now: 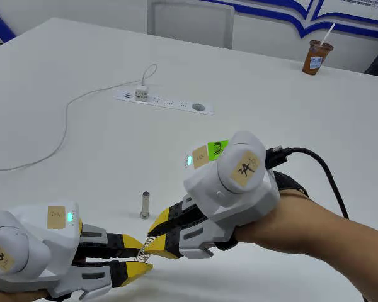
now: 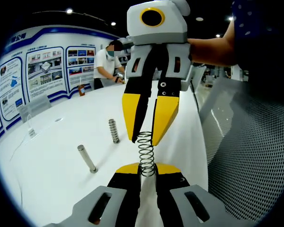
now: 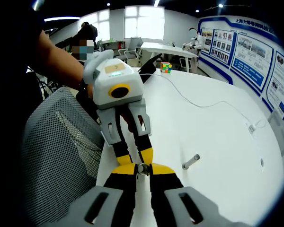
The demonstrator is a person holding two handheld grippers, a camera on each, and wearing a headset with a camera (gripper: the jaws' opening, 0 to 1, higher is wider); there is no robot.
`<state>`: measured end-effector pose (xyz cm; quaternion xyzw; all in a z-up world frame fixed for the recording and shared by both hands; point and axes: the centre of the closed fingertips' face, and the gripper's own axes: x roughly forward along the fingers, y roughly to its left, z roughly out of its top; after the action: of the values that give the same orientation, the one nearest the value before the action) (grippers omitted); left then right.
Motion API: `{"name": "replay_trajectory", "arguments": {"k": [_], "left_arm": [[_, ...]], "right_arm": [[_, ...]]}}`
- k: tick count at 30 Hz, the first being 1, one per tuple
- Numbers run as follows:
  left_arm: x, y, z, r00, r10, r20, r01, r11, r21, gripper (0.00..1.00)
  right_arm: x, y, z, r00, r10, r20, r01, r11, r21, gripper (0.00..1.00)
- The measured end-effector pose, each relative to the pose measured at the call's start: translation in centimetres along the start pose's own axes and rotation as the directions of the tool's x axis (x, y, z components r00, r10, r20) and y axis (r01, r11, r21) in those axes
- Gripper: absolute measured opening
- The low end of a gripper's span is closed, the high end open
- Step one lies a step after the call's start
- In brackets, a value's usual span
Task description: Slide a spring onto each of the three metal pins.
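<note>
Steel spring [image 2: 146, 153] pinched: left gripper [image 2: 146, 169] (right gripper [image 2: 146, 141]).

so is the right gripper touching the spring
Touching: the left gripper view shows the right gripper pinching the top of the spring between its tips, no gap.
</note>
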<state>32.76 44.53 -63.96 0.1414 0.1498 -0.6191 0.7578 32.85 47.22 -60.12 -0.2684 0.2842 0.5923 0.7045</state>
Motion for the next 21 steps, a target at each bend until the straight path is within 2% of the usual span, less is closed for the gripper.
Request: {"name": "replay_trajectory", "arguments": {"k": [6, 11, 21], "left_arm": [[-0.09, 0.11, 0.16, 0.9999, 0.005, 0.009, -0.005, 1.0, -0.004, 0.11], [-0.12, 0.05, 0.34, 0.9996, 0.004, 0.027, -0.003, 1.0, -0.019, 0.11], [-0.08, 0.32, 0.78, 0.9984, 0.013, 0.055, -0.01, 0.999, -0.049, 0.11]], "right_arm": [[0.06, 0.03, 0.29, 0.9999, -0.003, 0.01, 0.003, 1.0, -0.009, 0.12], [0.15, -0.12, -0.02, 0.9999, -0.012, 0.008, 0.011, 1.0, 0.008, 0.16], [0.11, 0.01, -0.3, 0.9995, -0.017, 0.026, 0.016, 0.999, 0.042, 0.16]]}}
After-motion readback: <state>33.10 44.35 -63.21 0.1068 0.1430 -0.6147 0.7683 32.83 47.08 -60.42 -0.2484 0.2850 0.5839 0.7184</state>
